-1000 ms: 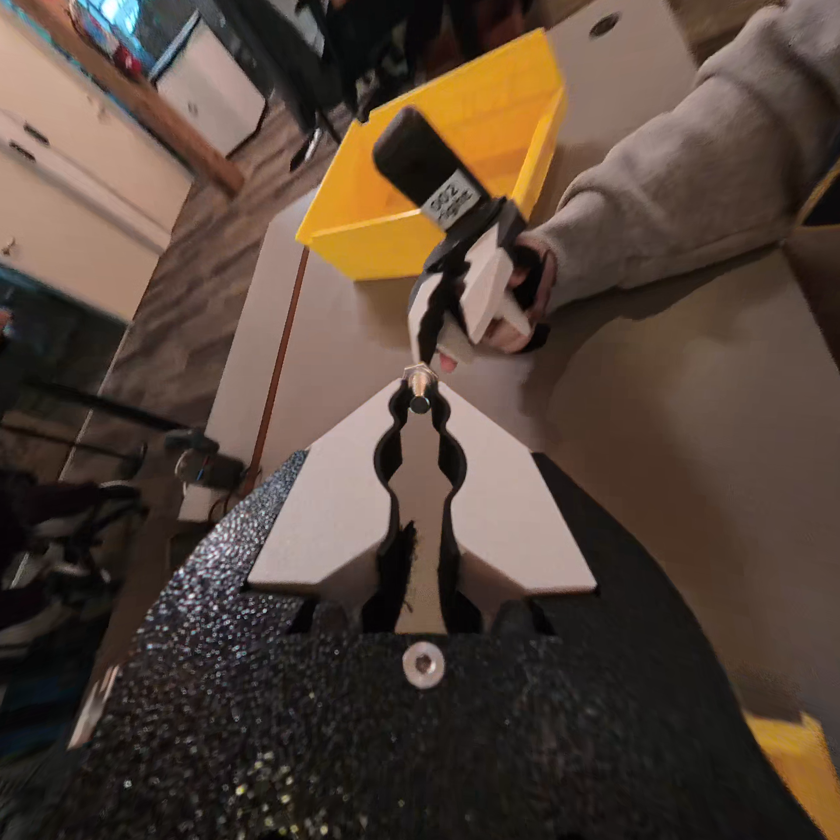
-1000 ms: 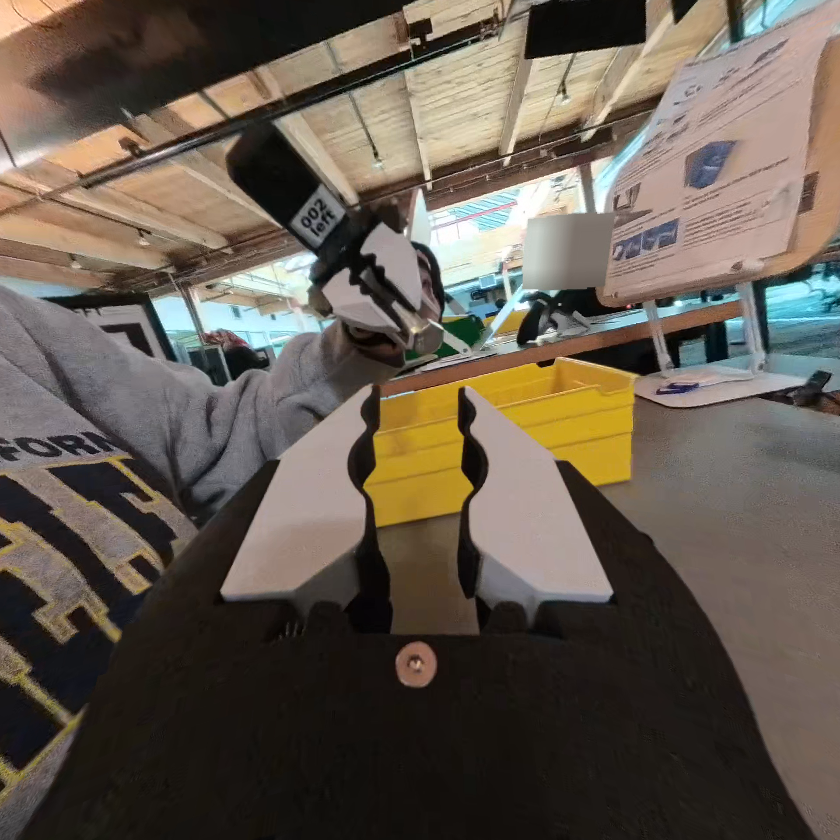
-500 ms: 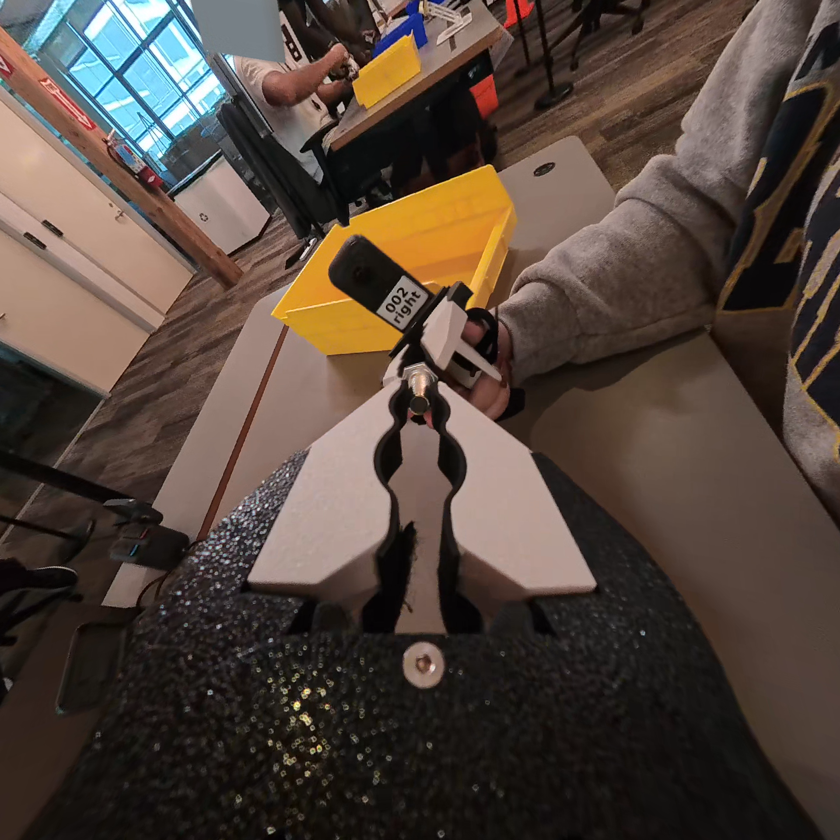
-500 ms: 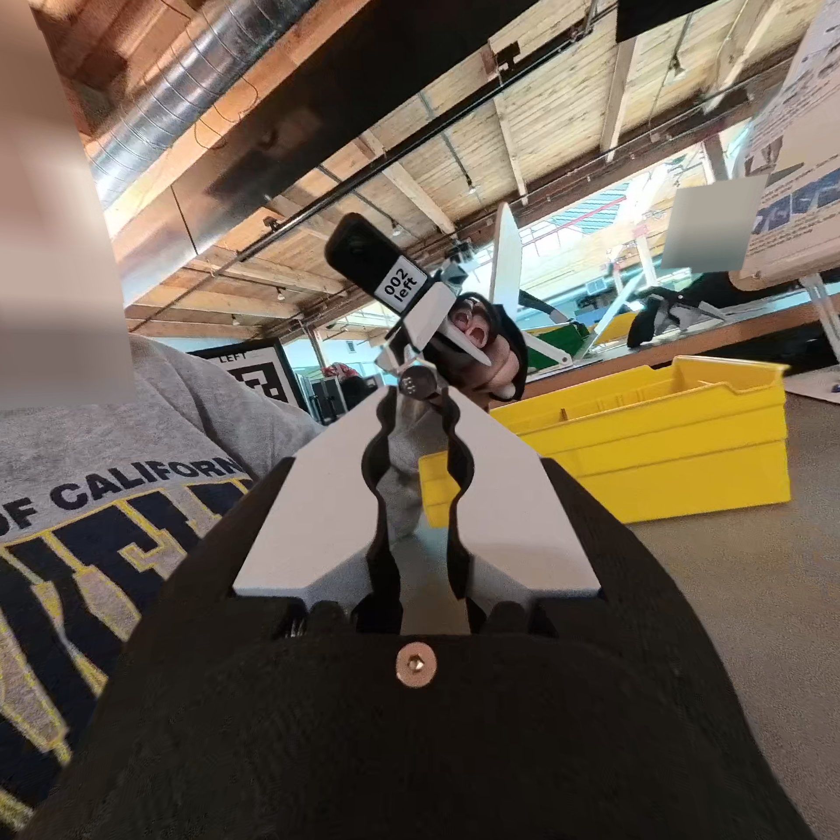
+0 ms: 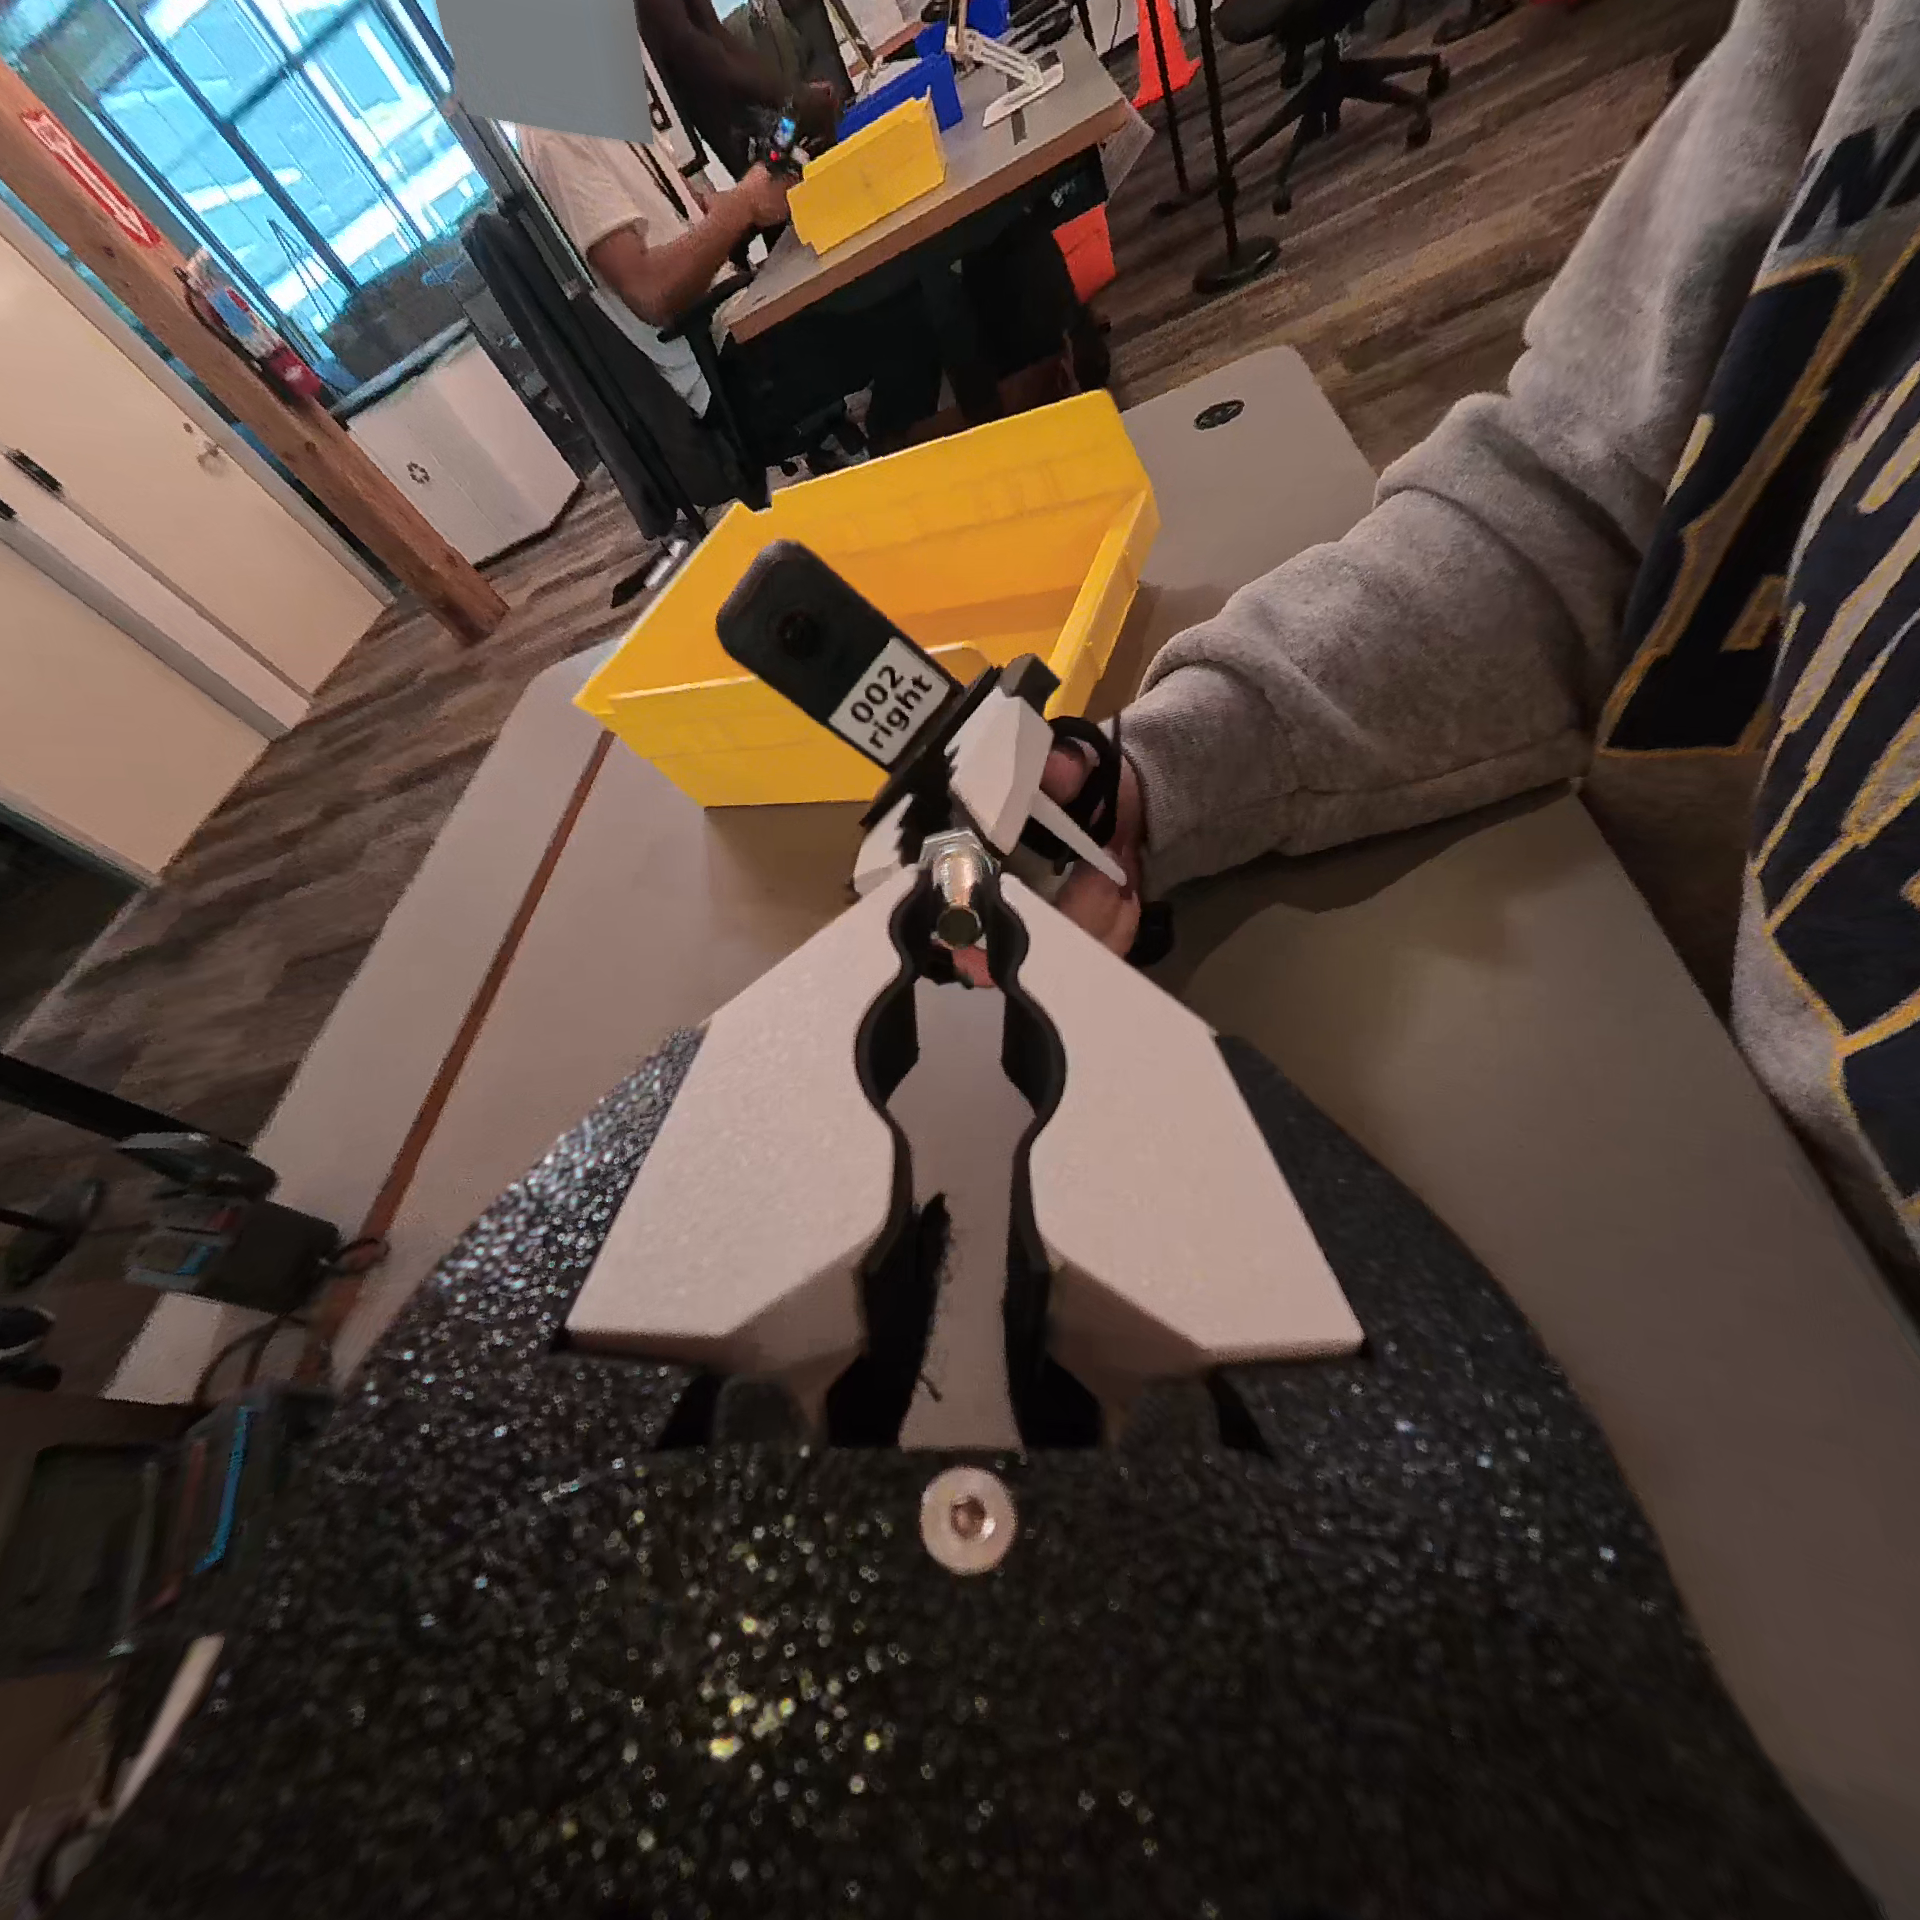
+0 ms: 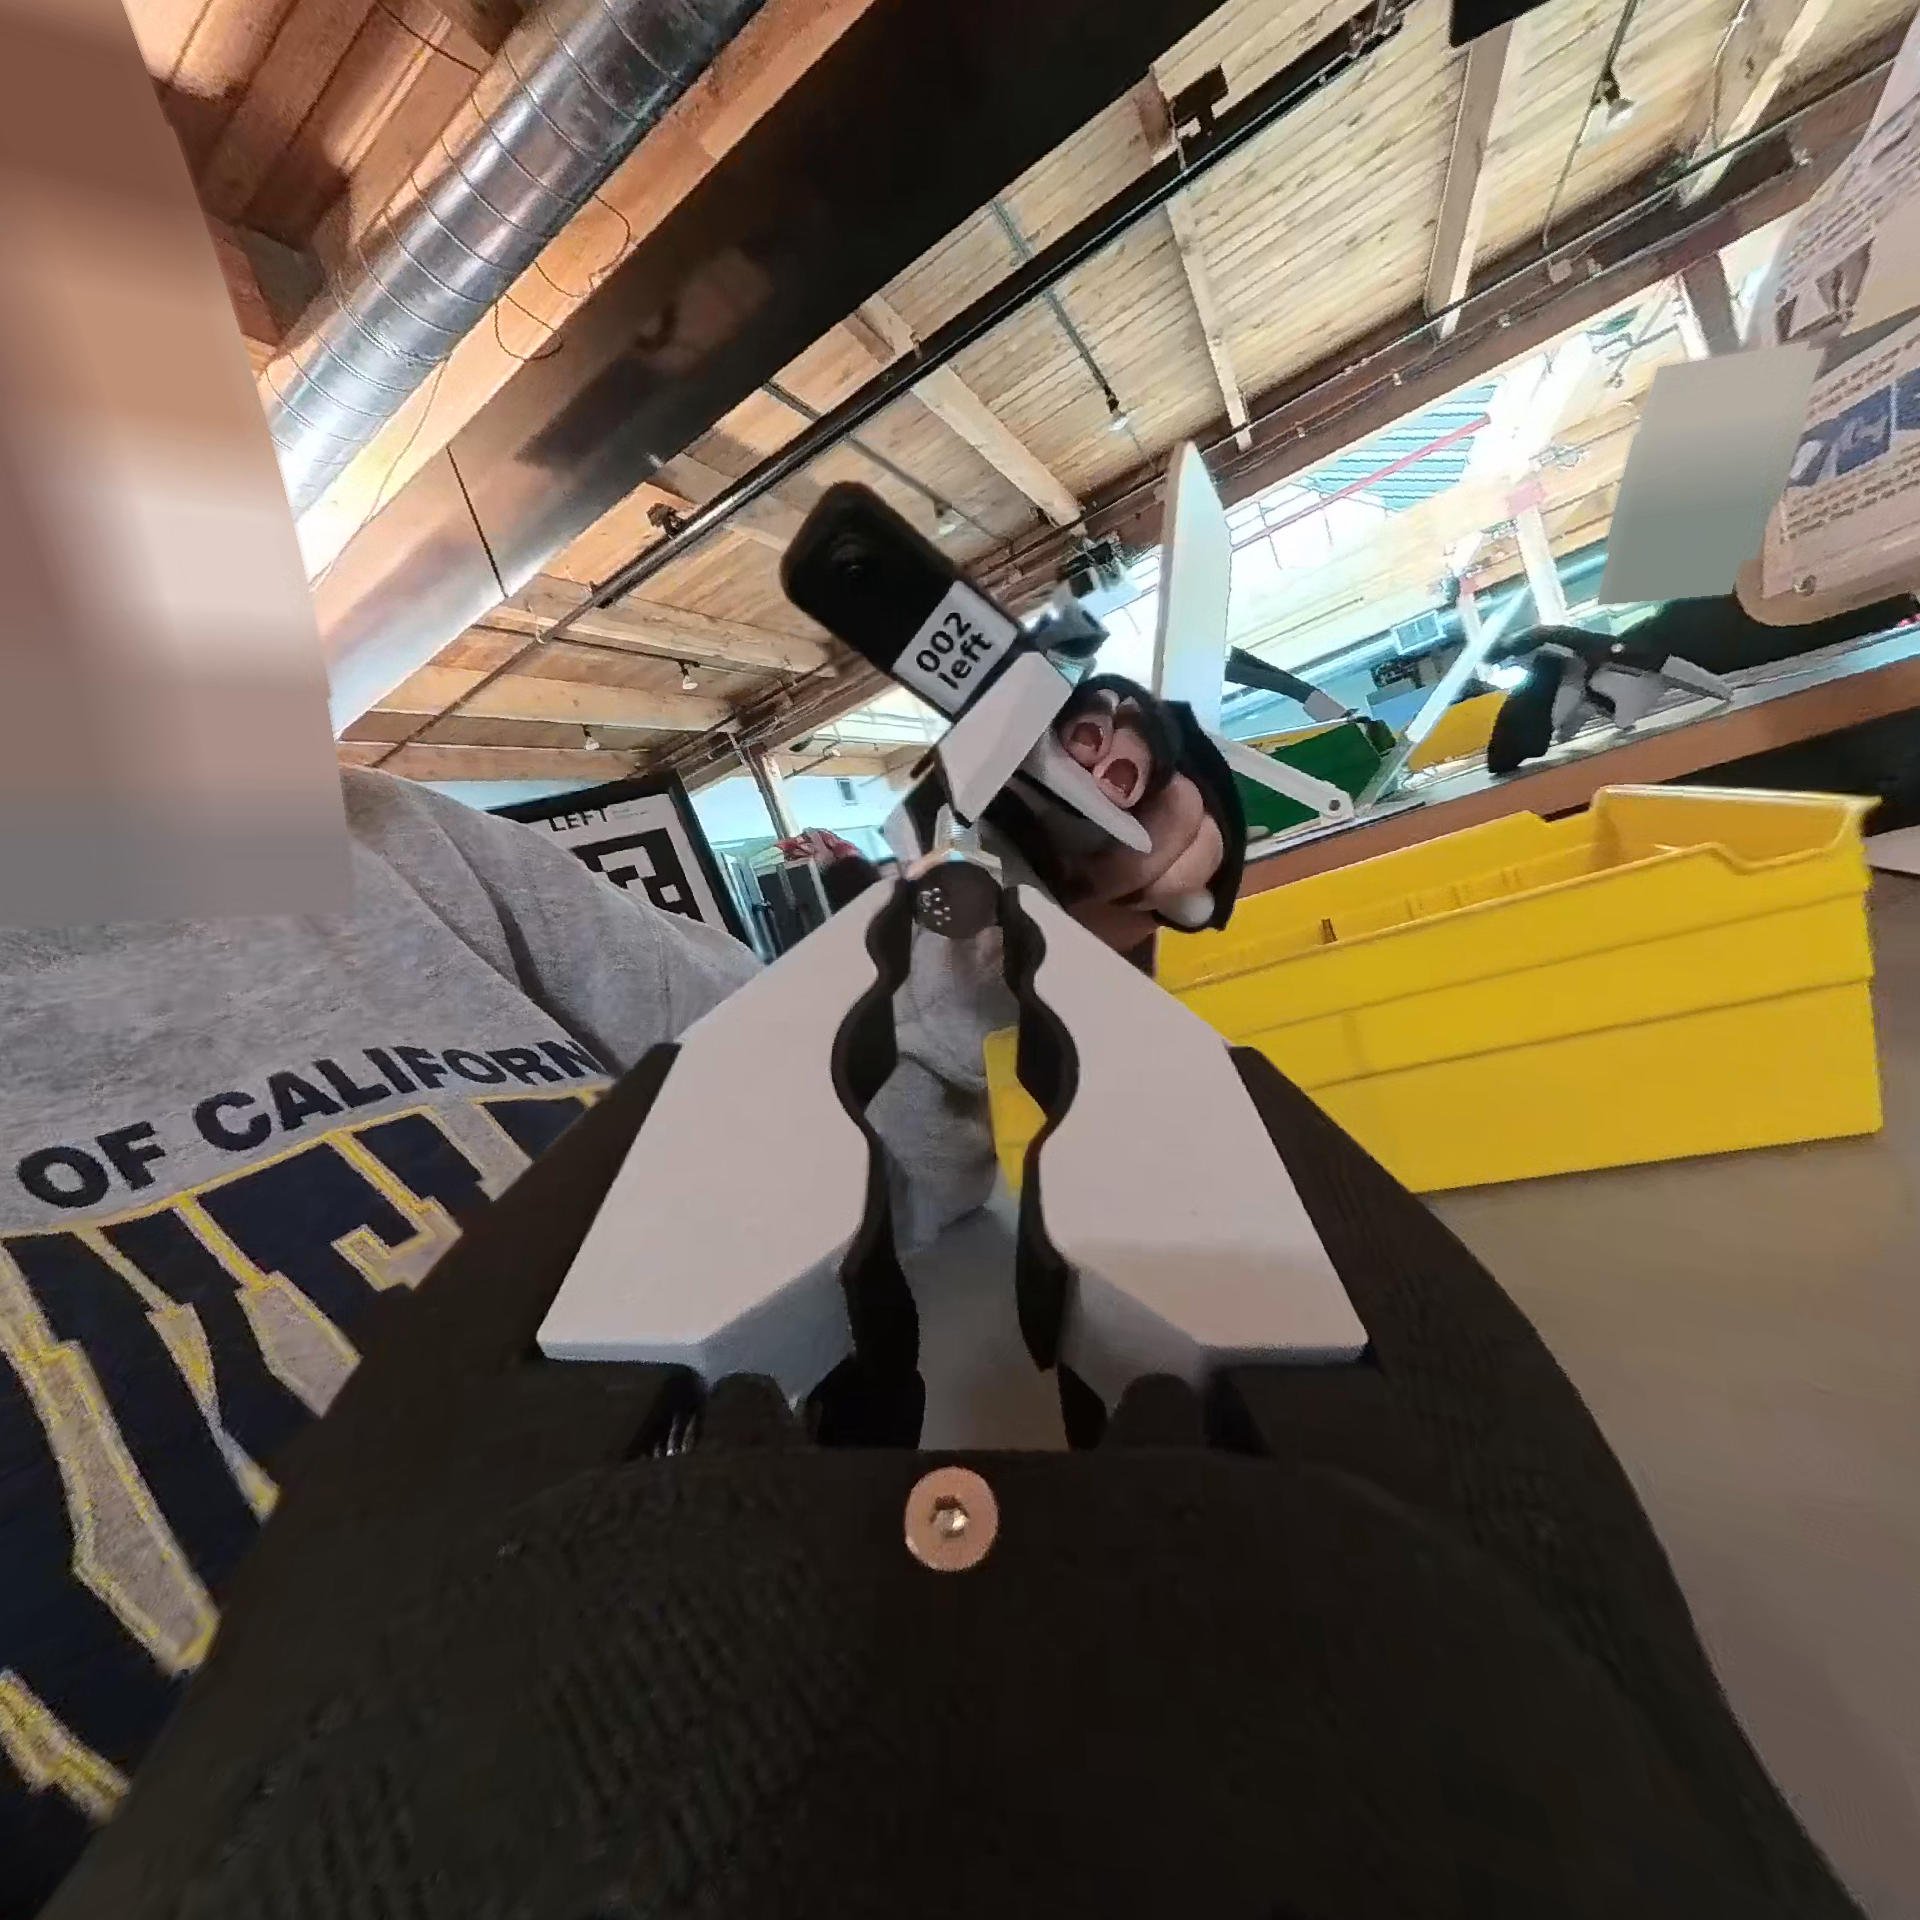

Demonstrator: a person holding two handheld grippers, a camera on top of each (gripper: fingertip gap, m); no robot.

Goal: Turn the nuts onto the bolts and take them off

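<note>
A silver bolt (image 5: pixel 954 902) sits clamped in the tips of the left gripper (image 5: pixel 957 925), its end pointing back at the camera; the right gripper (image 6: pixel 948 914), tips closed on the bolt's round head (image 6: pixel 948 906), meets it above the tan table (image 5: pixel 1455 1091); a yellow bin (image 5: pixel 914 623) stands beyond; both grippers' cameras carry white printed labels.

Printed white label: on the black camera of the right gripper (image 5: pixel 940 862), in front of the yellow bin (image 5: pixel 727 727). Matching label: camera of the left gripper (image 6: pixel 940 842). Dark blue lettering: grey sweatshirt (image 6: pixel 312 1039). Red sign (image 5: pixel 88 166): wooden post behind the bin.
</note>
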